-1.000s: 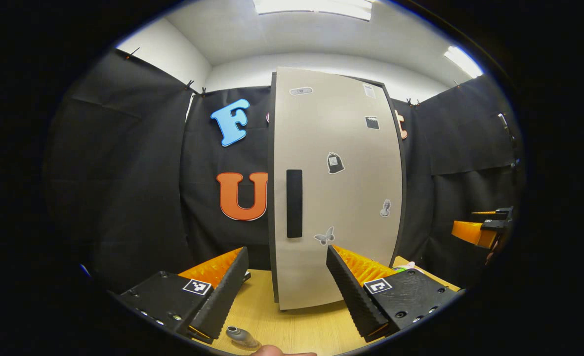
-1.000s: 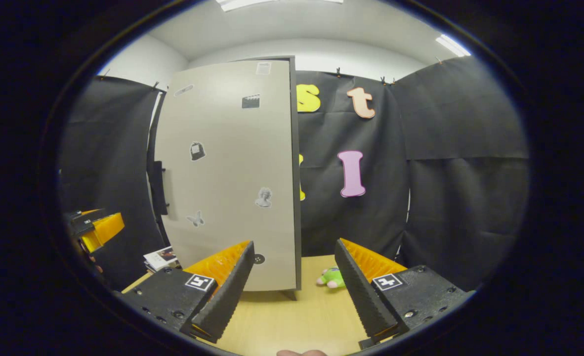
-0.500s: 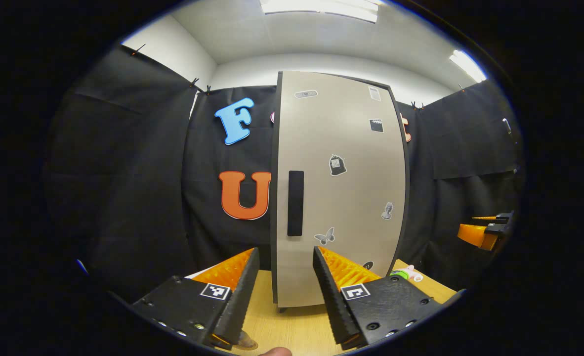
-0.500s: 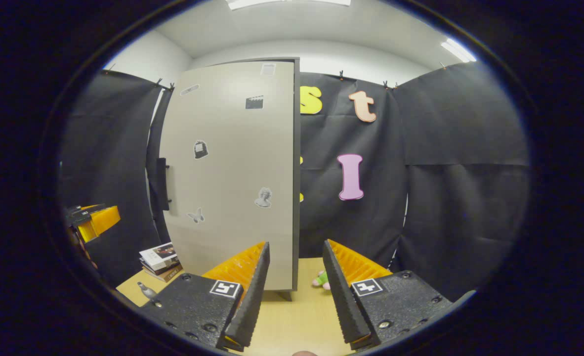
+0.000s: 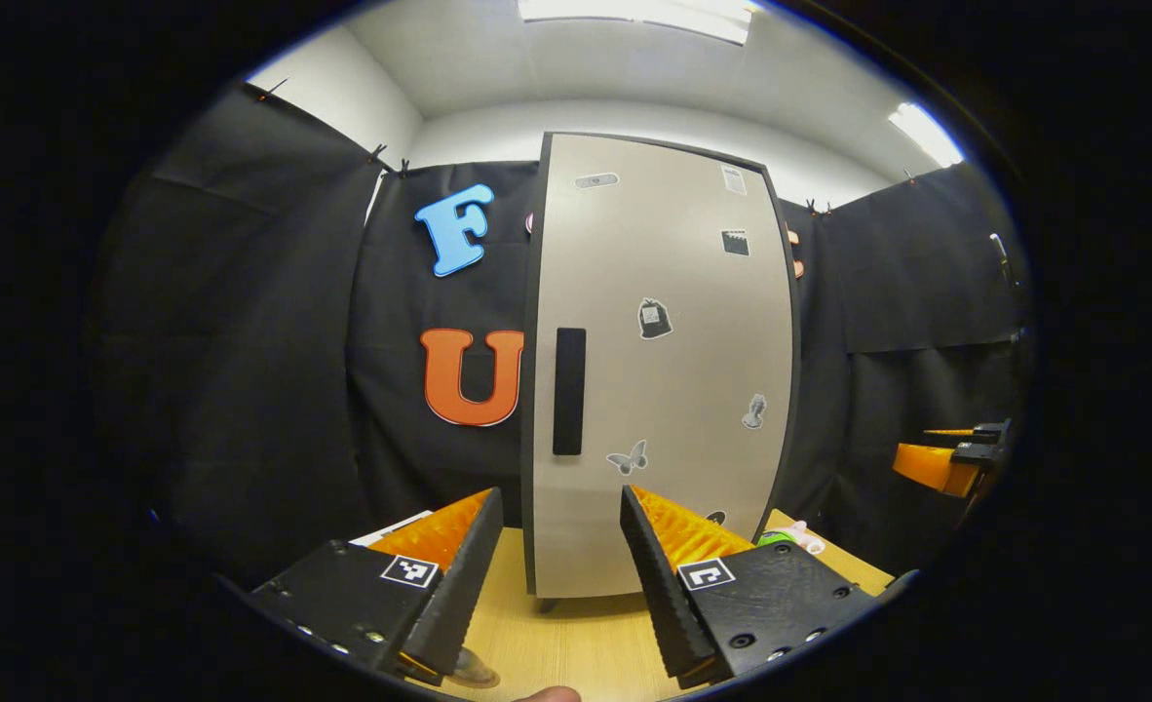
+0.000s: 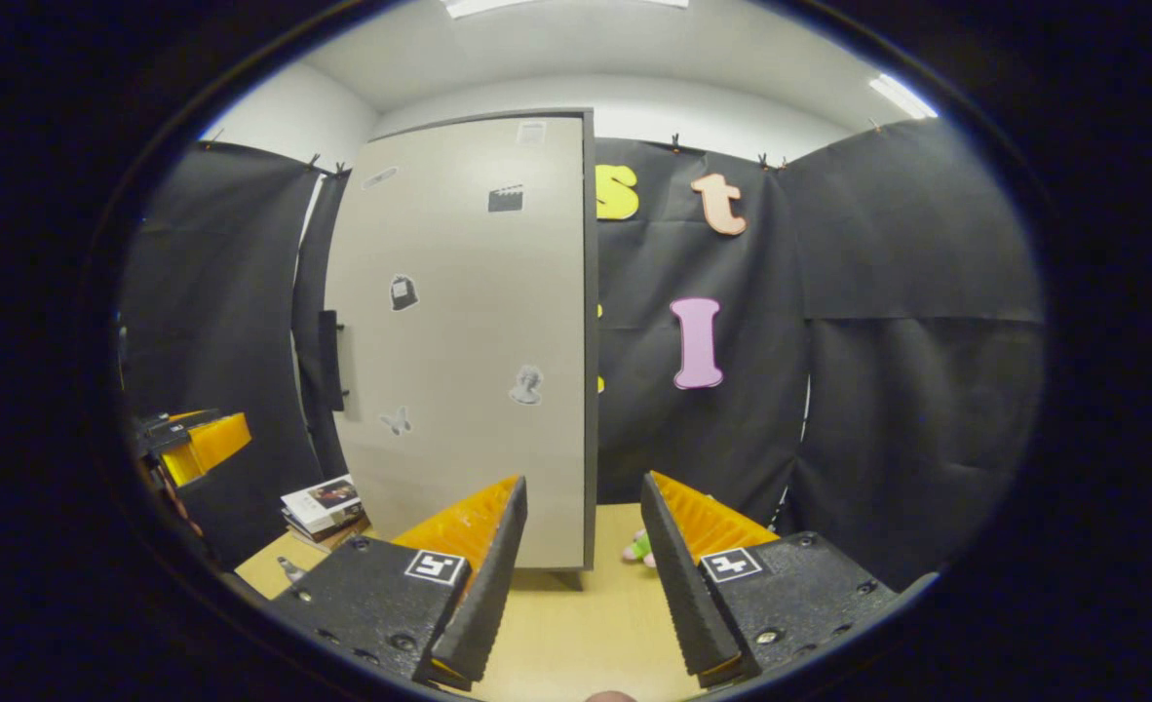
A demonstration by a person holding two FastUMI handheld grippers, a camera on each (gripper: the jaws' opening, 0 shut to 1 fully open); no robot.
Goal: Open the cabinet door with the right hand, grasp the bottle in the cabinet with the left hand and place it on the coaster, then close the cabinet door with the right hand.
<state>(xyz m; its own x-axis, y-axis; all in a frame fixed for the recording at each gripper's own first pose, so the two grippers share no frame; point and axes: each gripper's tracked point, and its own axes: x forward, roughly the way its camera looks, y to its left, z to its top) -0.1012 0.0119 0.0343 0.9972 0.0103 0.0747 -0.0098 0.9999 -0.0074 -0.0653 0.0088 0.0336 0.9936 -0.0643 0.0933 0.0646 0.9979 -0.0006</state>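
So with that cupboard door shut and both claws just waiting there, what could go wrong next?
The door's handle is a slim bar near the left edge, so the right gripper could miss or slip off it. The stack of books sits beside the cabinet, where a swinging door or gripper might knock it.

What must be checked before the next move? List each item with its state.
1. Cabinet door shut: ok, it looks flush with the frame.
2. Handle free of any gripper: ok.
3. Left gripper open and empty: ok.
4. Right gripper open and empty: ok.
5. Bottle upright on the coaster: cannot tell, as the left gripper's finger mostly hides it.
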